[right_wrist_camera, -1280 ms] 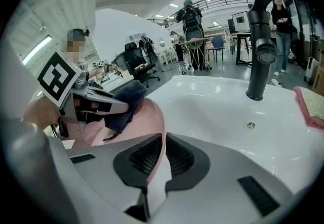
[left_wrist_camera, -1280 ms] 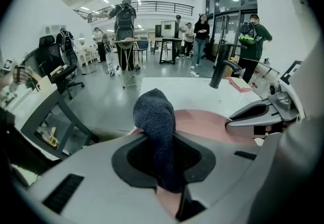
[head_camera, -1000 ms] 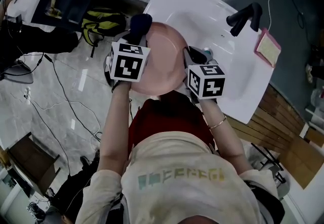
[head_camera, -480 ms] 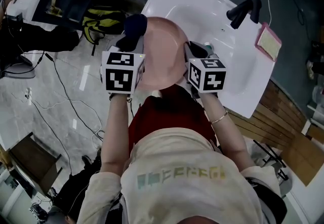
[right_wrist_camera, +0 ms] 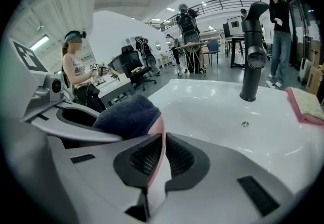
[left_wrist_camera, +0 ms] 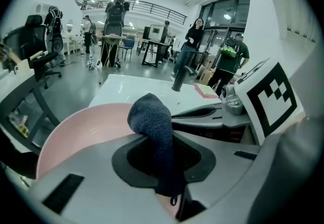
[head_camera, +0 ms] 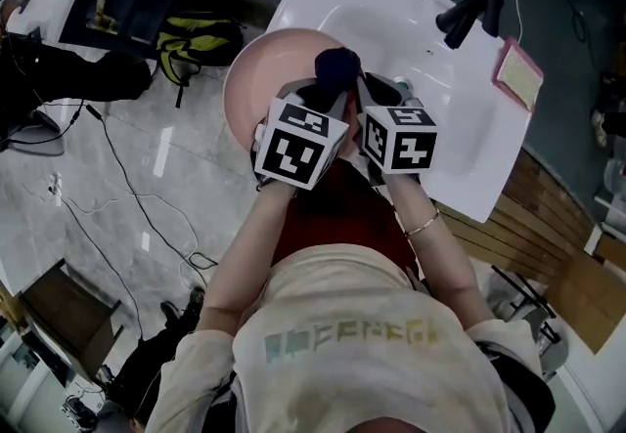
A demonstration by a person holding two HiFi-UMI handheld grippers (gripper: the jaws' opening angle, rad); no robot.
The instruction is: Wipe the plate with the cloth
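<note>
Step in hand: the wipe itself, prob mid-stroke. The left gripper (left_wrist_camera: 163, 170) is clamped shut on the cloth (left_wrist_camera: 151, 117), a dark blue wad poking up past the jaw tips at the centre of the left gripper view. The right gripper (right_wrist_camera: 161, 160) has its jaws almost together w/ the thin rim of the plate (left_wrist_camera: 83, 129) pinched btwn them, so it acts as the holder.

In the head view the pink plate sits upper centre, over the left part of the sink (right_wrist_camera: 212, 109). The cloth is at the plate's right rim, just beside the right gripper's hold. It looks pressed to the plate face, tho actual contact is hard to confirm.

Next move, as I judge it: drag the cloth back across the face toward the far rim (upper left in the head view) w/ steady pressure. Right grip must stay firm or the plate will twist. The two grippers are close, so mind a knock.

Containers: the plate face shows bare pink, no food or water I can make out. The sink basin is white, w/ only a small drain stud (right_wrist_camera: 245, 124) showing. A black faucet (right_wrist_camera: 251, 51) stands at its back, upper right, and a pink pad (right_wrist_camera: 306, 104) lies on the rim at the right edge
</note>
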